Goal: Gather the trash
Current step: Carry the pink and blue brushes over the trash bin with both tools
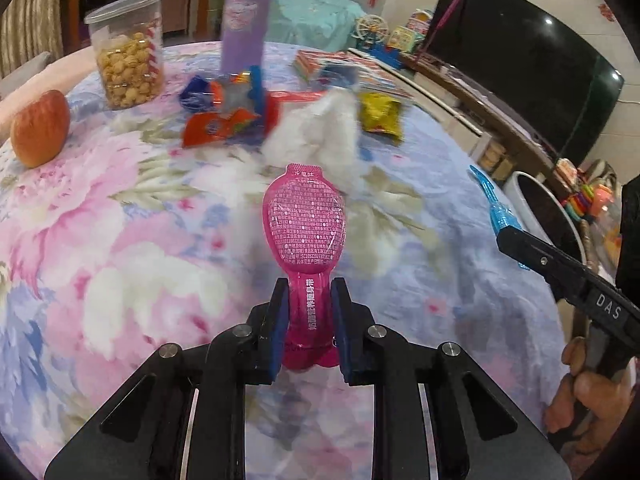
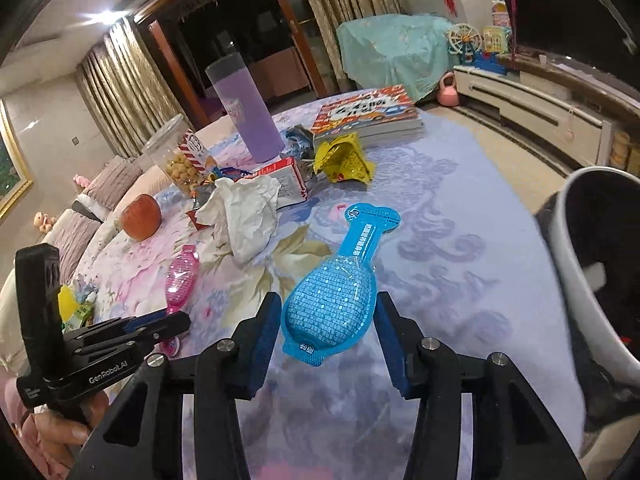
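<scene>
Landmark: crumpled white tissue (image 2: 244,216) at mid-table on the floral cloth (image 2: 440,240).

Far left of the tissue: an apple (image 2: 141,216). Behind that, a clear jar of puffed snacks (image 2: 182,160).

Left gripper (image 1: 307,322) sits below-left of the tissue, pads pressed against the narrow neck of a pink pouch (image 1: 305,236); the pouch's wide end points toward the tissue.

Behind the tissue, touching or nearly so: a red-and-white carton (image 2: 286,180), torn orange-blue wrappers (image 1: 224,120), then a tall purple tumbler (image 2: 248,116).

Right of the tissue and back: a yellow wrapper (image 2: 344,160), lying against a stack of books (image 2: 372,114).

Right gripper (image 2: 326,334), below-right of the tissue: fingers spread, straddling the round end of a blue pouch (image 2: 340,292). Gaps visible on both sides, no contact. The pouch lies flat, neck aimed away.

Far right, off the table edge: a white bin with a dark interior (image 2: 572,248).
</scene>
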